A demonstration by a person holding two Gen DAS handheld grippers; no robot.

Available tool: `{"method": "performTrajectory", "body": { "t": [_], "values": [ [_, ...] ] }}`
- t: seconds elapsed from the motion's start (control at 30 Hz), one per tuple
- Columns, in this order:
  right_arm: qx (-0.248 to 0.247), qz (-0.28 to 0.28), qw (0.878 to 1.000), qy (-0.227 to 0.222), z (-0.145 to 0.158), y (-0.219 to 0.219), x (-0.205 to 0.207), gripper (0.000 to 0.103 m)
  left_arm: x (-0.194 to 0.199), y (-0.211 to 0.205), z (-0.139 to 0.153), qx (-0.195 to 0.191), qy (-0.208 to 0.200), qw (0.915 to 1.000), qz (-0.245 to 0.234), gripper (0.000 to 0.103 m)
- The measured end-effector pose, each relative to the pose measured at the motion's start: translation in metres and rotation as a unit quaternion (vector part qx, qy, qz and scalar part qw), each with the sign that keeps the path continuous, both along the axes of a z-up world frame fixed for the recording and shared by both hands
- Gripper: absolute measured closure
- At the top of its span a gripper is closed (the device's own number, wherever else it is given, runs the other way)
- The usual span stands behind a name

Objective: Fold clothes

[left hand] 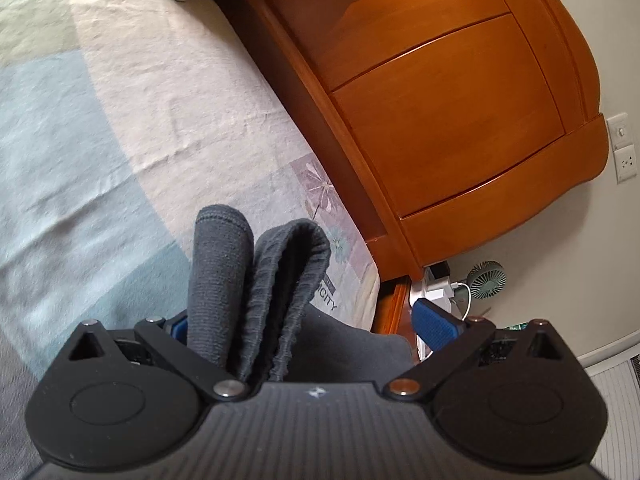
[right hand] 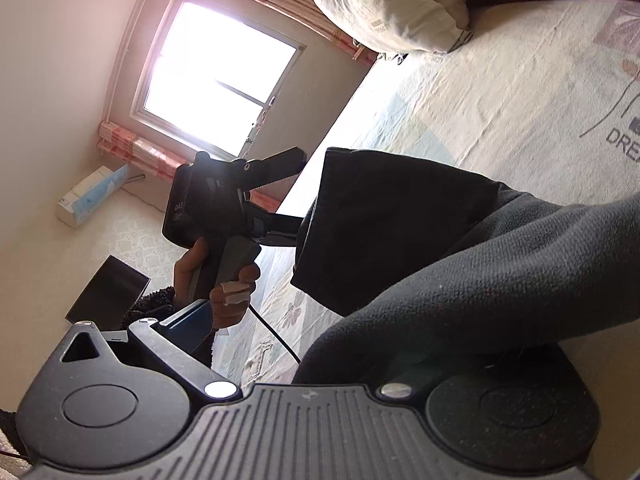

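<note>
Landmark: the bed, covered with a pale patchwork sheet printed with flowers and letters.
Garment: a dark grey garment, held up above the bed between the two grippers; its ribbed hem stands up in folds in the left wrist view.
Left gripper: the left gripper has its fingers spread wide, blue pads showing, with the garment's hem bunched against the left-hand finger; from the right wrist view the same tool reaches into the cloth's edge beside the bed, gripped by a hand.
Right gripper: the right gripper has cloth draped over it; one finger is hidden, so I cannot tell whether it pinches.
Headboard: an orange wooden headboard at the bed's end.
Pillow: a cream pillow on the bed near the headboard.
Window: a bright window in the wall beyond the bed.
</note>
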State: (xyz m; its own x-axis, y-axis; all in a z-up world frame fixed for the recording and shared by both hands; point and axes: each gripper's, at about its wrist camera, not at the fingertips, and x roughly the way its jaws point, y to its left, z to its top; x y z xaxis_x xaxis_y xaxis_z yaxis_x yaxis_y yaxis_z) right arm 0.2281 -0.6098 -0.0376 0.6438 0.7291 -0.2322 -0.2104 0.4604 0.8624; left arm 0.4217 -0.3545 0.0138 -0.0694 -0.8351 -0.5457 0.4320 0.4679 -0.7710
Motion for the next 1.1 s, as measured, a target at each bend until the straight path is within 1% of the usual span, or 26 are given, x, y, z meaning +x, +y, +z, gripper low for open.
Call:
{"method": "performTrajectory", "body": {
  "t": [0.13,0.2,0.4,0.47,0.57,0.63,0.73,0.8,0.87,0.93,1.0,1.03,1.1],
  "values": [
    [-0.015,-0.028,0.999,-0.01,-0.002,-0.007,0.007,0.0,0.023,-0.034,0.005,0.014,-0.023,0.9995,-0.016,0.002],
    [-0.023,-0.037,0.999,-0.013,-0.002,-0.002,0.01,0.0,0.032,-0.047,0.008,0.016,-0.031,0.9992,-0.02,0.002],
    [-0.049,-0.038,0.998,-0.017,-0.017,0.014,0.013,0.0,0.052,-0.087,0.006,0.021,-0.05,0.998,-0.033,0.002],
    [-0.051,-0.038,0.998,-0.013,-0.025,0.015,0.011,0.0,0.053,-0.091,0.003,0.027,-0.061,0.9974,-0.028,0.002],
    [-0.039,-0.045,0.998,-0.001,-0.037,0.014,0.001,0.0,0.061,-0.088,0.003,0.031,-0.064,0.9975,-0.004,0.002],
    [-0.036,-0.049,0.998,0.012,-0.045,0.014,-0.004,0.0,0.066,-0.082,0.01,0.031,-0.074,0.9967,0.014,0.002],
    [-0.038,-0.062,0.997,0.035,-0.06,0.013,-0.017,0.0,0.071,-0.067,0.029,0.019,-0.098,0.9941,0.042,0.002],
    [-0.033,-0.083,0.995,0.047,-0.068,0.008,-0.027,0.0,0.069,-0.055,0.039,0.018,-0.107,0.9925,0.056,0.002],
    [-0.031,-0.124,0.99,0.055,-0.073,-0.002,-0.041,0.0,0.058,-0.05,0.037,0.036,-0.119,0.9916,0.037,0.002],
    [-0.019,-0.171,0.984,0.054,-0.075,-0.013,-0.054,0.0,0.045,-0.046,0.035,0.055,-0.131,0.9897,0.014,0.002],
    [-0.009,-0.213,0.976,0.053,-0.077,-0.024,-0.065,0.001,0.034,-0.043,0.022,0.071,-0.122,0.99,-0.008,0.002],
    [-0.01,-0.223,0.973,0.055,-0.076,-0.026,-0.066,0.003,0.027,-0.041,0.014,0.077,-0.115,0.9902,-0.017,0.002],
    [-0.037,-0.248,0.965,0.07,-0.074,-0.026,-0.065,0.014,0.014,-0.034,-0.002,0.087,-0.105,0.9904,-0.023,0.002]
  ]
}}
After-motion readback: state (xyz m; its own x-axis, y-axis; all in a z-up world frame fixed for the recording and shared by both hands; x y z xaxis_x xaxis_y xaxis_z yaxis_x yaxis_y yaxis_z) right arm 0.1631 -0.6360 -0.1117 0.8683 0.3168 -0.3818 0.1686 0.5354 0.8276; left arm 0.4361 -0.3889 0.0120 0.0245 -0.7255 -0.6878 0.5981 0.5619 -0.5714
